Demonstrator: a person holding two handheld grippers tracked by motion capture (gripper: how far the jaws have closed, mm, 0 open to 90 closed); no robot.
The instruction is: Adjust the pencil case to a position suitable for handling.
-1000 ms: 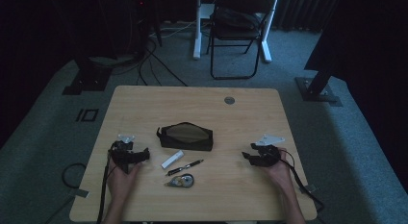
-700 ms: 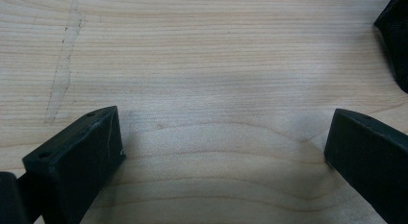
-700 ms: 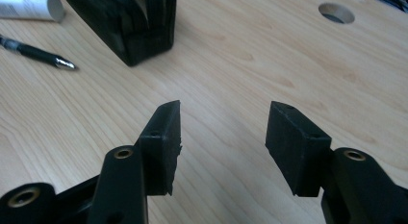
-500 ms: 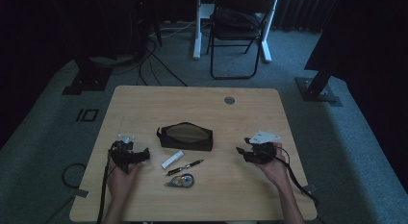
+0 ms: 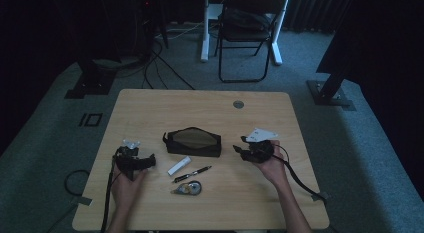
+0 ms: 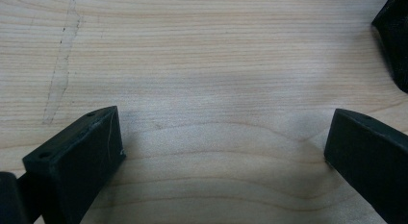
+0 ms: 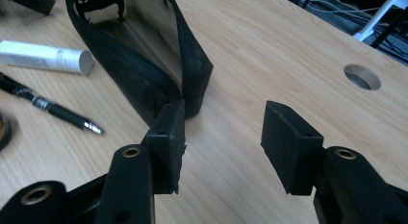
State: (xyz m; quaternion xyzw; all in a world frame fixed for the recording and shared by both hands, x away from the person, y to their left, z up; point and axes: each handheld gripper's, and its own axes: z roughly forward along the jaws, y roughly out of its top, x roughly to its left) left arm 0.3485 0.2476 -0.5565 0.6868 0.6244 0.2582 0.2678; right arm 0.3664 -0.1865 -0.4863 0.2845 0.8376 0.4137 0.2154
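Wood grain runs in pale, wavy bands across the table [image 5: 210,100], a light rectangular top with rounded corners and a round grommet hole [image 5: 238,104] near its far edge. Near its middle lies a black pencil case [image 5: 193,141], a soft fabric pouch with a long wedge shape, its zipped mouth gaping open so the dark lining shows. In the right gripper view the pouch's ribbed zipper tape curves along its rim and its near end comes to a blunt corner. Just in front of the case, on the person's side, lie a short white cylinder [image 5: 179,165] with a flat end, a slim black pen [image 5: 192,173] with a silver tip, and a rounded correction-tape dispenser [image 5: 189,188], all close together but apart from the pouch.

The right gripper [image 5: 241,149], held in the person's right hand [image 5: 272,165], points at the near end of the case; its blocky matte black jaws have just been closing, yet they stand apart with only bare table between them, the case's corner just beyond the one jaw. The left gripper [image 5: 150,161] rests low at the table's left side, well apart from the case, its square black jaws spread wide over bare wood.
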